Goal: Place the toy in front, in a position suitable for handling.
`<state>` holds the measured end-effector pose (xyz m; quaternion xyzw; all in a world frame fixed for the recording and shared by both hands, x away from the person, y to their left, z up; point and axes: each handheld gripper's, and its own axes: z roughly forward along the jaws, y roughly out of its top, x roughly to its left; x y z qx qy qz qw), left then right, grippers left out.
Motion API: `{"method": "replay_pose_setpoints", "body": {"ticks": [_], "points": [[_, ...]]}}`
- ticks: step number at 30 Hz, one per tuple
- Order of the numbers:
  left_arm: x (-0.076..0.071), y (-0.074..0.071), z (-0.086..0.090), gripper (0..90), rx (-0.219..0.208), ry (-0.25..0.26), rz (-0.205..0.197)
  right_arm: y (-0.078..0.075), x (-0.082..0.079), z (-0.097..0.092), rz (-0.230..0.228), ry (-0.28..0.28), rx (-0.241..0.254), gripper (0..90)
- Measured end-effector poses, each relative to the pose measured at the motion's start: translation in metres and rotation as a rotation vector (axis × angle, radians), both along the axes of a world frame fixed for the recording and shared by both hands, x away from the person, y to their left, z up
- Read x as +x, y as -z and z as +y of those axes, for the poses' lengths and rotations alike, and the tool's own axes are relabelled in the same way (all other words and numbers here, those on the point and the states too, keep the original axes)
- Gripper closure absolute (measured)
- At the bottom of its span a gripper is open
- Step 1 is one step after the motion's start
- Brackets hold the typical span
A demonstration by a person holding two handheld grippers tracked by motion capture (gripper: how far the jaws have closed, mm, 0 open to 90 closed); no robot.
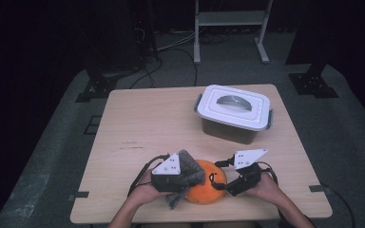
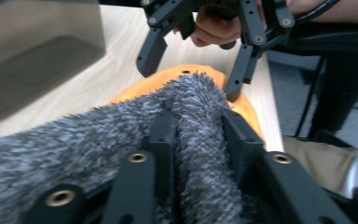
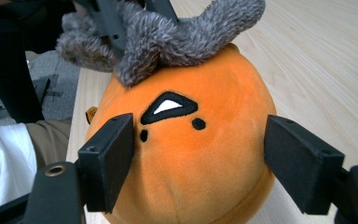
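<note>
High view: orange plush toy (image 1: 208,186) sits at the near edge of the table (image 1: 142,123), between both hands, well apart from the lidded plastic box (image 1: 234,113). Left gripper (image 2: 200,140) pinches the toy's grey fuzzy tuft (image 2: 121,140), fur bunched between its jaws. Right gripper (image 3: 200,163) spread wide, jaws flanking the toy's face, left jaw touching the plush, right just beside it.
</note>
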<state>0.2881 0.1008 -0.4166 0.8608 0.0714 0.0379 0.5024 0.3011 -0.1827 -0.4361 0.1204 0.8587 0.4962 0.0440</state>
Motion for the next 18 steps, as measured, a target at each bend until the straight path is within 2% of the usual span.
{"method": "replay_pose_setpoints", "body": {"ticks": [2, 6, 8, 11, 12, 15, 18], "points": [[-0.0003, 0.0006, 0.0015, 58.2, -0.006, 0.018, 0.012, 0.0000, -0.0009, 0.0010, -0.003, 0.000, 0.001, 24.5], [0.0017, -0.0005, 0.0007, 58.1, -0.002, 0.015, 0.014, 0.0000, -0.0018, 0.0017, -0.007, 0.004, -0.002, 24.4], [0.0022, -0.0014, -0.0013, 61.5, 0.002, 0.001, 0.010, -0.0006, -0.0019, 0.0018, -0.005, 0.005, -0.003, 24.4], [0.0016, -0.0037, -0.0044, 71.5, 0.026, -0.029, -0.026, -0.0053, -0.0029, 0.0023, -0.005, -0.004, -0.019, 24.4], [0.0011, -0.0038, -0.0054, 73.6, 0.030, -0.035, -0.038, -0.0086, -0.0045, 0.0034, -0.013, -0.014, -0.009, 24.3], [0.0004, -0.0018, -0.0074, 73.8, 0.027, -0.037, -0.038, -0.0069, -0.0059, 0.0074, -0.020, -0.015, -0.025, 24.4], [0.0015, -0.0005, -0.0044, 73.7, 0.026, -0.037, -0.036, -0.0036, -0.0050, 0.0094, -0.025, 0.000, -0.044, 30.0]]}}
